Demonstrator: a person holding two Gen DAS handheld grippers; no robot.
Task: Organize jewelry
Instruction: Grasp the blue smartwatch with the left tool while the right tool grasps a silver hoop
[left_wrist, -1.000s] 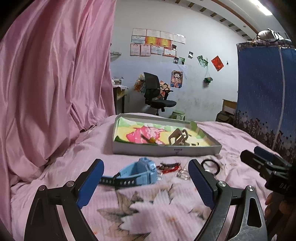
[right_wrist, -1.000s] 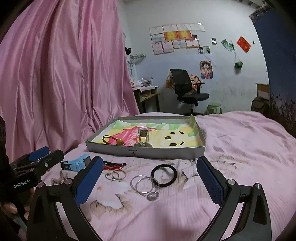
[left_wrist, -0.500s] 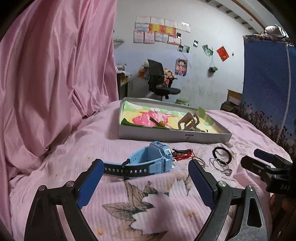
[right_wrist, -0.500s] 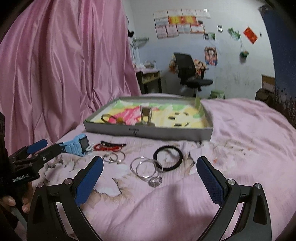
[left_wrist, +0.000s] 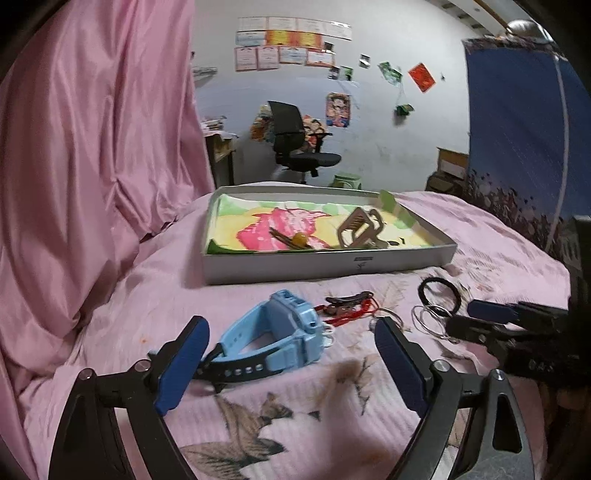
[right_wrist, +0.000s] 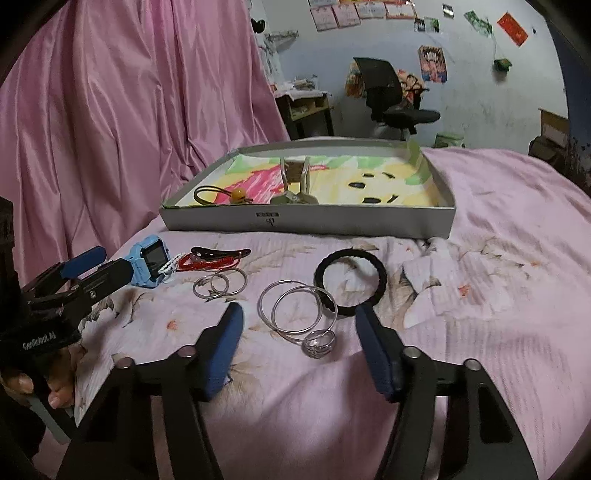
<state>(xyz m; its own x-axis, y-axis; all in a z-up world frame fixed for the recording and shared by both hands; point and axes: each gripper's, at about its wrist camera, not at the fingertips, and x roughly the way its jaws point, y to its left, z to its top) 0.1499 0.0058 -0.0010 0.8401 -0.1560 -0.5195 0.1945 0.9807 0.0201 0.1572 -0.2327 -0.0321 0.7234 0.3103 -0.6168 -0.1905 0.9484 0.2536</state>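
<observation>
Jewelry pieces lie scattered on the pink floral bedspread (right_wrist: 480, 332), in front of a shallow grey tray (right_wrist: 306, 225) with a bright cartoon lining. Over on the left, the left gripper (left_wrist: 288, 354) hovers low with its jaws spread wide, and the blue watch (left_wrist: 273, 338) sits right between its blue pads (left_wrist: 183, 363), strap end just beside the left pad, not pinched as far as I can see. Now the right gripper (right_wrist: 299, 345): its jaws have just been closing in, and they stand half apart, the pads not pressing on anything. Between them lie two big silver hoops (right_wrist: 295, 308) and a small silver ring (right_wrist: 319, 341) touching the hoops' near edge. A black hair tie (right_wrist: 351, 280) lies just beyond, overlapping the hoops' far side. Further left, two smaller hoops (right_wrist: 219, 282) lie together, near a red cord bracelet (right_wrist: 210, 263) and a dark hair clip (right_wrist: 218, 253) beside the watch. Inside the tray already: a hair band with an amber bead (right_wrist: 221, 194) and a claw clip (right_wrist: 293, 181), standing up.
</observation>
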